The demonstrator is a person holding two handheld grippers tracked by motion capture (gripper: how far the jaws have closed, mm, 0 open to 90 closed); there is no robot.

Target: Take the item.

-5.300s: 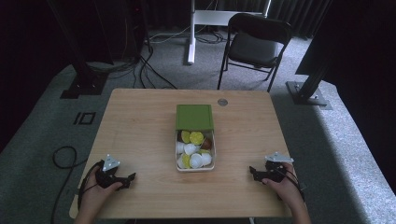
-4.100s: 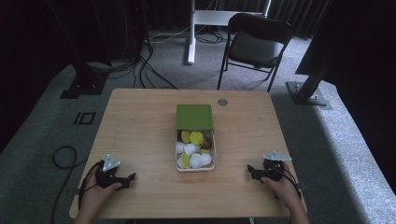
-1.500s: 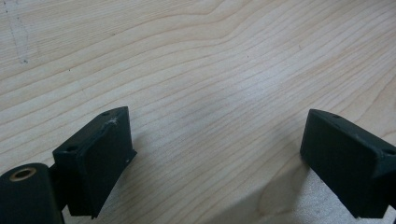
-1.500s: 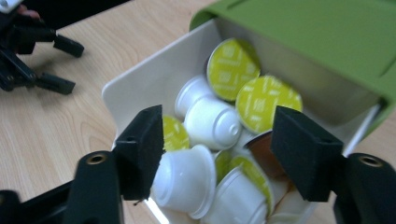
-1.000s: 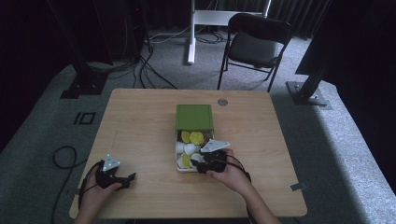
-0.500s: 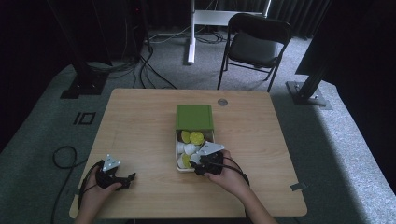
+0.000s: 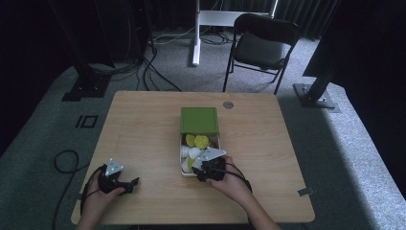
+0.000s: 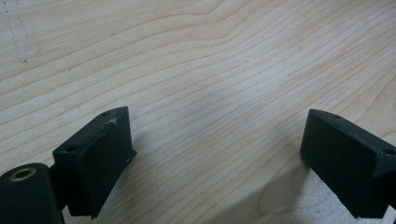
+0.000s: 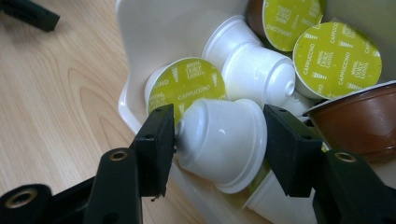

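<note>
White coffee capsule lies on its side at the near edge of the white box, clamped between the two black jaws of the right gripper, which have just been closing on it. Around it in the box sit more capsules: a yellow-green foil lid marked cappuccino just behind it, another white capsule tipped on its side, two more yellow-green lids farther in, and a brown capsule at the right edge. In the high view the box stands mid-table with its green lid at its far end, and the right gripper reaches into its near end. Well apart, near the wooden table's front left corner, the left gripper rests with its jaws wide apart over bare wood.
</note>
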